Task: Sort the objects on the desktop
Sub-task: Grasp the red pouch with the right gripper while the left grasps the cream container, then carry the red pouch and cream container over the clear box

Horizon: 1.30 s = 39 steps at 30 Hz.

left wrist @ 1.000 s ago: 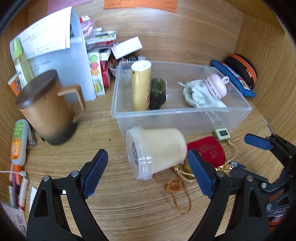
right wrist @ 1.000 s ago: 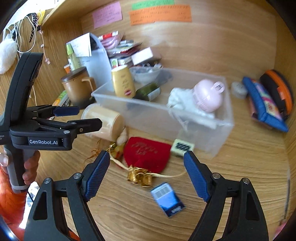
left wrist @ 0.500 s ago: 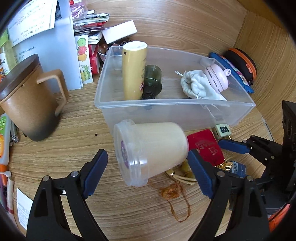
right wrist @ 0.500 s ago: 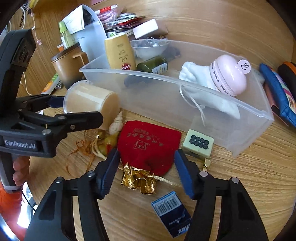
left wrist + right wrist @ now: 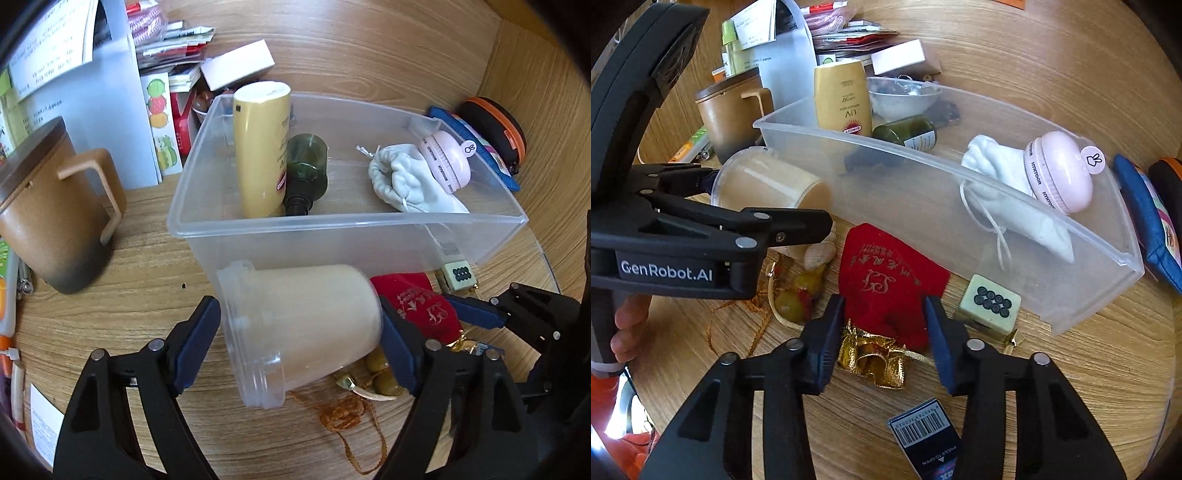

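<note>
A cream plastic cup (image 5: 299, 328) lies on its side in front of the clear bin (image 5: 343, 225). My left gripper (image 5: 299, 339) straddles the cup, its blue pads close to both sides; contact is not clear. The cup also shows in the right wrist view (image 5: 768, 184). My right gripper (image 5: 884, 332) has its jaws narrowed around the lower end of a red drawstring pouch (image 5: 890, 280) with gold trim, pads touching its sides. The bin holds a yellow bottle (image 5: 262, 147), a green bottle (image 5: 306, 173), a white pouch (image 5: 406, 184) and a pink round case (image 5: 447, 162).
A brown lidded mug (image 5: 51, 218) stands left of the bin. A mahjong-tile keychain (image 5: 990, 302), a blue barcoded box (image 5: 927, 435), yellow-green beads with orange cord (image 5: 794, 299) and a shell (image 5: 820, 251) lie on the desk. Papers and boxes (image 5: 110, 92) are stacked behind; blue and orange pouches (image 5: 495, 140) lie at right.
Both grippers moved forward and down. The left jaws now flank the cup closely. The right jaws narrowed from wide open onto the red pouch.
</note>
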Available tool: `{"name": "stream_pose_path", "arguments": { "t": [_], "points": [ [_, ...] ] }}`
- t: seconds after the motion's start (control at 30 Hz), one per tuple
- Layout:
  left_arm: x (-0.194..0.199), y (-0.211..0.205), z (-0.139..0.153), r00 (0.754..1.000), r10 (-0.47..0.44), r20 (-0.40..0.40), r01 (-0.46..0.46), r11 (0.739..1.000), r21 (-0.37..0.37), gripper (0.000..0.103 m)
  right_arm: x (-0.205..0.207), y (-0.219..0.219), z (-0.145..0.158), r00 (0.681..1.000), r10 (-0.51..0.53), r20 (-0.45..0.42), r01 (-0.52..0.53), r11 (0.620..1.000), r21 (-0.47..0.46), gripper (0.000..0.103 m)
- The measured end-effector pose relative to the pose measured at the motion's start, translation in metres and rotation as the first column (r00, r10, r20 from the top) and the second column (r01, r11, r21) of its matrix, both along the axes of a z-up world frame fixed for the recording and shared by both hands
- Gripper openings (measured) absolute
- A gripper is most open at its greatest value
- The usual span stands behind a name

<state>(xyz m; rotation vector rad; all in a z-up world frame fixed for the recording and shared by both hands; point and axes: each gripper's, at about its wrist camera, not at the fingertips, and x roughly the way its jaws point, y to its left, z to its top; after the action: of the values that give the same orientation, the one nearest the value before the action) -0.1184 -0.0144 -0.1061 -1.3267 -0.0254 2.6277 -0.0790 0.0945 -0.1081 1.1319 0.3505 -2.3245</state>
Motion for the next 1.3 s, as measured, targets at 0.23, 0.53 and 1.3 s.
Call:
{"name": "stream_pose_path", "arguments": {
  "t": [0.23,0.53,1.3],
  "points": [
    [-0.001,0.008,0.002,1.0,0.003,-0.021,-0.004,0.999,-0.047,0.075,0.001,0.007,0.005,1.0,-0.011,0.004,0.011,0.999,-0.034,0.032],
    [0.003,0.002,0.005,1.0,0.019,-0.025,-0.019,1.0,-0.013,0.072,0.011,0.035,0.029,0.998,-0.055,-0.017,0.053,0.992,-0.112,0.032],
    [0.036,-0.012,0.053,0.99,0.043,-0.137,-0.04,0.999,0.026,0.072,0.024,0.058,0.097,0.983,-0.098,-0.156,0.067,0.979,-0.193,0.032]
  ]
}}
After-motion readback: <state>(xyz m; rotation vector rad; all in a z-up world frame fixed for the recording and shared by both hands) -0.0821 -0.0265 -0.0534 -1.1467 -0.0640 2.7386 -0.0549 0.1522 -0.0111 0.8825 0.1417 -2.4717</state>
